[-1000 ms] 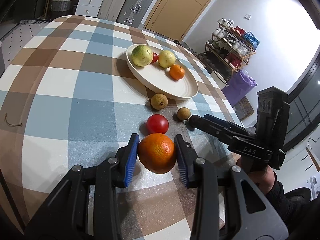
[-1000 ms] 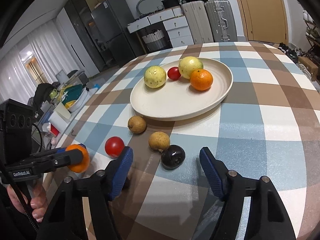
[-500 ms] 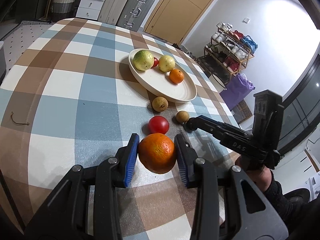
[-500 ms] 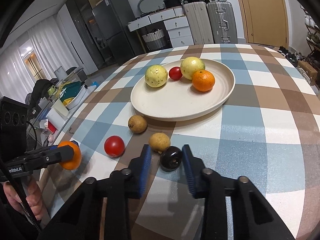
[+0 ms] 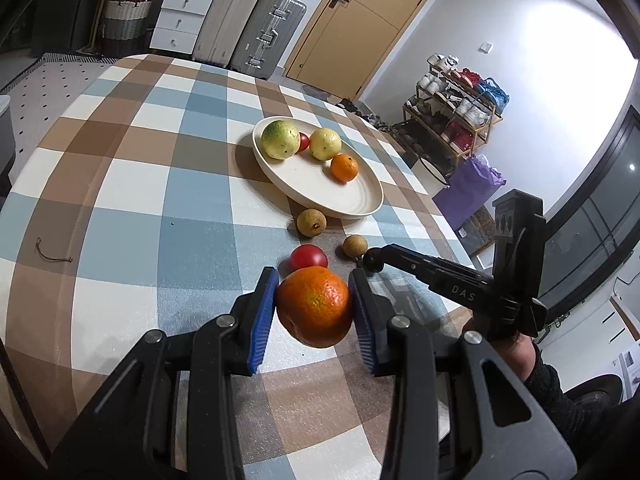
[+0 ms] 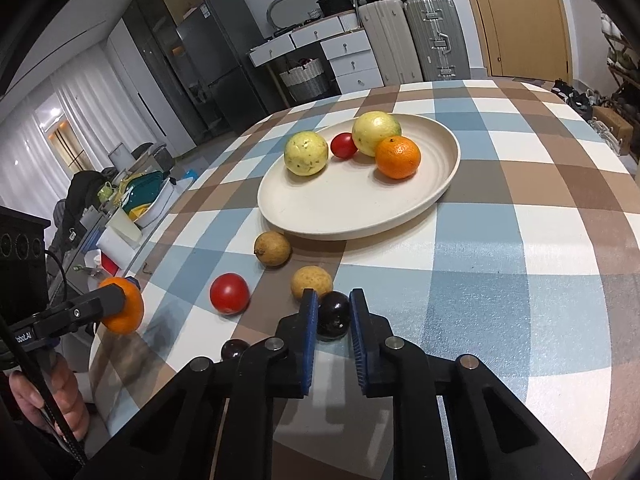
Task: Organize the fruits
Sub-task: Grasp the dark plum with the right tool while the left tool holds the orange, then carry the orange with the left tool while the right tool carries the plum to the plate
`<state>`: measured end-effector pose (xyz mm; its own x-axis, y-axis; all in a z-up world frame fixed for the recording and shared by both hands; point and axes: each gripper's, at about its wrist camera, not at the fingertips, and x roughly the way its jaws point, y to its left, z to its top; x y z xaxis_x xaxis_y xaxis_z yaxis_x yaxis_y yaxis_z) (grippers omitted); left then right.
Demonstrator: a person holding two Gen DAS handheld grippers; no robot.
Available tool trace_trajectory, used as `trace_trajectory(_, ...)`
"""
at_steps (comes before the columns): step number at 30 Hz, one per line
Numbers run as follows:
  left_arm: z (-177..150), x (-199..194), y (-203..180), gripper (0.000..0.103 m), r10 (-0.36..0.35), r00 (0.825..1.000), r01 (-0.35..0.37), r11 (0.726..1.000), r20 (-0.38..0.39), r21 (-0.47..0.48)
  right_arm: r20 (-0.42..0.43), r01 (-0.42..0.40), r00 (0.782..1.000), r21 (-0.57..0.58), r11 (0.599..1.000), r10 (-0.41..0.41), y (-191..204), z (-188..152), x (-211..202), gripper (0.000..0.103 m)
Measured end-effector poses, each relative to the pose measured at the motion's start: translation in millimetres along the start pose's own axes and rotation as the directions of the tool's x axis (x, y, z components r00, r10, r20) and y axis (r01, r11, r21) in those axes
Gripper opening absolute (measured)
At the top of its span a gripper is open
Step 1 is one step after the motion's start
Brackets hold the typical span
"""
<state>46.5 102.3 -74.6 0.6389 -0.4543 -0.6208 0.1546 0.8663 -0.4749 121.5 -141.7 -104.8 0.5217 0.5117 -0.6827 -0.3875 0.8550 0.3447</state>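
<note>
Over the checked table (image 6: 520,240), jaws clamp an orange (image 5: 314,306) and a dark plum (image 6: 333,314).

Matt ribbed plate (image 6: 440,184); glossy plum (image 6: 334,314); dimpled orange (image 5: 314,306)

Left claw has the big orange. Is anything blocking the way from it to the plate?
Partly. A red tomato and two small brown fruits lie on the table between the left claw's orange and the plate; carried above them, nothing visible blocks it.
</note>
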Motion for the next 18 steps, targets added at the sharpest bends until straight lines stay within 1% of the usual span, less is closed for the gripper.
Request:
trace_trajectory(4,-1.6,-2.2,-3.0,0.033,-0.002,1.000,0.002,1.000,-0.001,0.003,-0.002,0.003,1.000,0.004,1.000,-0.003,-0.3,-1.5,-1.1,0.017)
trace_trajectory(9,-1.6,-1.0,-5.2,0.033,-0.003,1.000,0.003,1.000,-0.004,0.005,-0.024,0.032,0.999,-0.043,0.999,-0.033,6.8,-1.8,-0.8,0.017)
trace_trajectory(13,-2.3,-0.8,-8.2,0.033,-0.003,1.000,0.003,1.000,-0.006,0.011,-0.027,0.043,0.999,-0.052,0.998,-0.045,7.7,-2.3,-0.2,0.017)
trace_trajectory(15,-2.2,0.1,-9.1,0.033,0.001,1.000,-0.001,1.000,-0.008,0.013,-0.032,0.046,0.998,-0.053,0.998,-0.047,7.7,-2.5,0.7,0.020)
trace_trajectory(17,-1.5,0.4,-8.5,0.033,0.006,1.000,-0.006,1.000,-0.005,0.012,-0.052,0.060,0.997,-0.050,0.997,-0.063,5.7,-3.4,4.4,0.029)
trace_trajectory(18,-1.3,0.0,-8.8,0.033,0.009,1.000,-0.009,1.000,-0.001,0.012,-0.059,0.062,0.996,-0.044,0.997,-0.065,4.1,-4.0,5.9,0.030)
